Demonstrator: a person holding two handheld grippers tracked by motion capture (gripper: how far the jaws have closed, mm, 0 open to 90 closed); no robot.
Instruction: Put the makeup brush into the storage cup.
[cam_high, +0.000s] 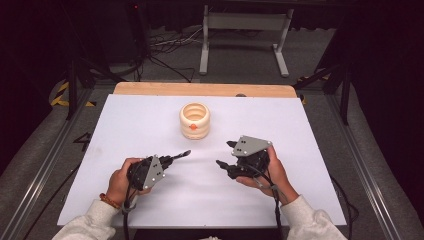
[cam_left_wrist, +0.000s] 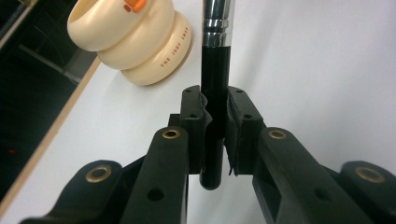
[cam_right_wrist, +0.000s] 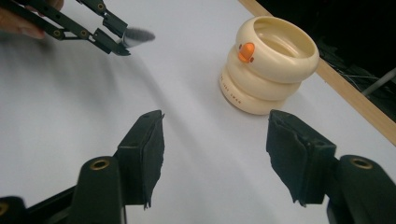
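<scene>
While the left gripper (cam_left_wrist: 215, 116) is clamping its two black jaws on a slim makeup brush with a glossy black handle and a bright chrome ferrule (cam_left_wrist: 214, 70), the handle is running up between the pads and its rounded butt end is poking out below them. In the high view the brush (cam_high: 181, 154) is sticking out of that gripper (cam_high: 167, 160) over the white table top (cam_high: 125, 125), pointing toward the table's far right. Its dark grey bristle tuft (cam_right_wrist: 139, 34) is showing in the right gripper view, blurred, so its shape is hard to make out; in the left gripper view the bristles are being cut off by the top edge.

Standing toward the far middle of the table, well apart from both grippers, is a cream-coloured ribbed holder shaped like three stacked rings, with a small orange beak-like knob on its side (cam_high: 194, 120). Small lettering is running along its lower ring in the left gripper view, too fine to read in full. Its inside is staying out of sight from the left gripper view.

Spread wide, with nothing between them, the right gripper's (cam_right_wrist: 215, 154) jaws are facing the holder (cam_right_wrist: 268, 65); it (cam_high: 226, 155) is hovering near the table's right front, held in the person's right hand (cam_high: 272, 172).
</scene>
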